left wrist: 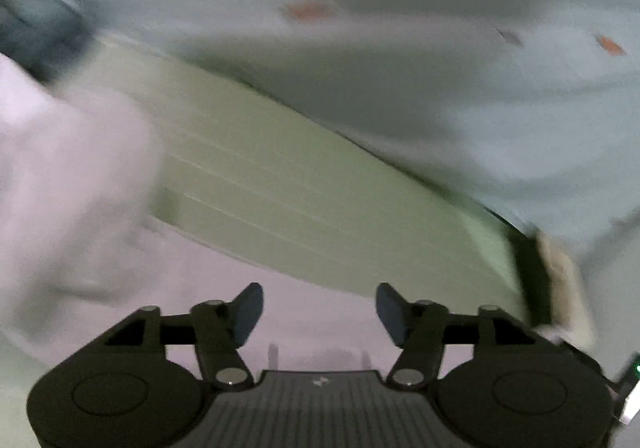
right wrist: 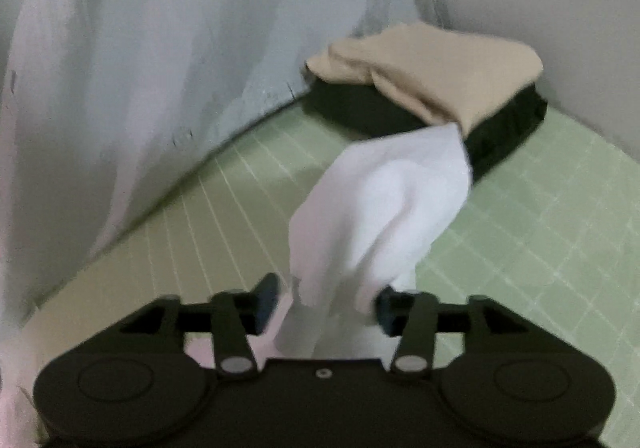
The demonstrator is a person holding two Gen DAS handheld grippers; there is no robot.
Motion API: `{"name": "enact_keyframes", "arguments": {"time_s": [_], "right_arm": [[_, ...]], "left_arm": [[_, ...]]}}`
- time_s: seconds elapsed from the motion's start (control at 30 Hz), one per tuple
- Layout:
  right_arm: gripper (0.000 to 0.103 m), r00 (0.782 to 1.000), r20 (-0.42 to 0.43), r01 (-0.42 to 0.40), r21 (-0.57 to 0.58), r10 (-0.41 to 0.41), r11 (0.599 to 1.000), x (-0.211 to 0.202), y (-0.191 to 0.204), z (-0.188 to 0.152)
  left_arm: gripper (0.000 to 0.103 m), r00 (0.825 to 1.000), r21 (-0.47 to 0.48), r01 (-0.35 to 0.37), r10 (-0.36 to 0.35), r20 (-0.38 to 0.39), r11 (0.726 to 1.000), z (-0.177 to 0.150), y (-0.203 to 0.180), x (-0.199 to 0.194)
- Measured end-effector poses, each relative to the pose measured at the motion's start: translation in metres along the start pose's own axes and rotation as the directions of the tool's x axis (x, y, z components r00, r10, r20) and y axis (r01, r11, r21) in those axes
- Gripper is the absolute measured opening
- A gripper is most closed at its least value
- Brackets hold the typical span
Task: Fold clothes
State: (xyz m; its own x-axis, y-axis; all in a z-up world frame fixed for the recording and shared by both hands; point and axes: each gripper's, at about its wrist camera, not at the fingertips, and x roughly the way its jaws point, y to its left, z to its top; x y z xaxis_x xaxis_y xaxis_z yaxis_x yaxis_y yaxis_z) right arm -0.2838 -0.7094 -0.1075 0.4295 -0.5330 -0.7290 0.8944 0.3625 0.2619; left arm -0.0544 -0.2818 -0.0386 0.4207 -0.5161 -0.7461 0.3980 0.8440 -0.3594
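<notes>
The left tool [left wrist: 319,310] stands released, nothing between its pads, over a white garment [left wrist: 72,184] that spreads from 6 to 9 o'clock on the green gridded desk [left wrist: 304,184]. The right tool [right wrist: 326,306] is spread too, white cloth [right wrist: 384,208] rising loose between its fingers toward 1 o'clock, where a beige folded piece [right wrist: 432,68] tops a black stack [right wrist: 500,128].
</notes>
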Motion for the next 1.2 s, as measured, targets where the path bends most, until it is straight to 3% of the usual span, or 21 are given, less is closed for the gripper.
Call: {"name": "enact_keyframes", "arguments": {"time_s": [0.1,0.23,0.3,0.47,0.53,0.57,0.63,0.67,0.7,0.73,0.77,0.9,0.97,1.1,1.2], "right_arm": [[0.081,1.000,-0.008,0.024,0.003,-0.024,1.000,-0.009,0.014,-0.022],[0.085,0.996,-0.032,0.084,0.045,-0.082,0.996,-0.018,0.017,-0.045],[0.085,0.994,-0.045,0.102,0.081,-0.098,0.992,-0.016,0.017,-0.051],[0.086,0.989,-0.086,0.133,0.165,-0.120,0.977,-0.006,0.022,-0.063],[0.089,0.986,-0.097,0.146,0.157,-0.132,0.977,-0.004,0.030,-0.066],[0.090,0.986,-0.098,0.146,0.151,-0.132,0.978,-0.004,0.033,-0.066],[0.089,0.990,-0.078,0.125,0.153,-0.115,0.980,-0.008,0.037,-0.067],[0.080,0.993,-0.064,0.113,0.156,-0.104,0.981,-0.011,0.038,-0.068],[0.058,0.994,-0.050,0.106,0.163,-0.099,0.981,-0.014,0.037,-0.067],[0.044,0.994,-0.038,0.109,0.174,-0.104,0.979,-0.016,0.034,-0.066],[0.014,0.994,-0.025,0.111,0.184,-0.108,0.977,-0.018,0.031,-0.064],[0.008,0.994,0.082,0.051,0.261,-0.075,0.964,-0.037,0.017,-0.041],[0.007,0.986,0.154,0.029,0.251,-0.069,0.968,-0.049,0.019,-0.023],[0.007,0.948,0.311,0.018,0.161,-0.068,0.987,-0.072,0.036,0.018],[0.007,0.913,0.402,0.052,0.057,-0.070,0.997,-0.081,0.052,0.042]], "left_arm": [[0.079,0.981,0.003,-0.184,0.183,0.063,0.983,0.008,0.045,-0.015],[0.080,0.922,0.016,-0.387,0.386,0.041,0.922,0.002,0.102,-0.022],[0.081,0.912,0.009,-0.409,0.409,0.009,0.912,0.001,0.122,-0.015],[0.080,0.934,-0.025,-0.357,0.355,-0.043,0.934,0.005,0.160,0.013],[0.076,0.933,-0.003,-0.357,0.357,-0.047,0.934,0.005,0.164,0.028],[0.072,0.930,0.008,-0.363,0.363,-0.048,0.932,0.005,0.163,0.033],[0.045,0.929,0.006,-0.369,0.368,-0.046,0.930,0.007,0.162,0.038],[0.036,0.926,-0.009,-0.376,0.375,-0.039,0.927,0.010,0.163,0.039],[0.008,0.921,-0.021,-0.389,0.389,-0.028,0.921,0.013,0.165,0.043],[0.003,0.917,-0.028,-0.400,0.400,-0.015,0.916,0.018,0.167,0.045],[0.002,0.912,-0.031,-0.410,0.410,0.007,0.912,0.024,0.167,0.044],[0.001,0.859,0.047,-0.501,0.490,0.150,0.864,0.062,0.170,0.044],[0.001,0.841,0.036,-0.517,0.500,0.209,0.855,0.092,0.175,0.039],[0.001,0.827,0.002,-0.488,0.461,0.321,0.873,0.164,0.184,0.026],[0.001,0.822,0.077,-0.451,0.381,0.423,0.889,0.209,0.164,0.021]]}}
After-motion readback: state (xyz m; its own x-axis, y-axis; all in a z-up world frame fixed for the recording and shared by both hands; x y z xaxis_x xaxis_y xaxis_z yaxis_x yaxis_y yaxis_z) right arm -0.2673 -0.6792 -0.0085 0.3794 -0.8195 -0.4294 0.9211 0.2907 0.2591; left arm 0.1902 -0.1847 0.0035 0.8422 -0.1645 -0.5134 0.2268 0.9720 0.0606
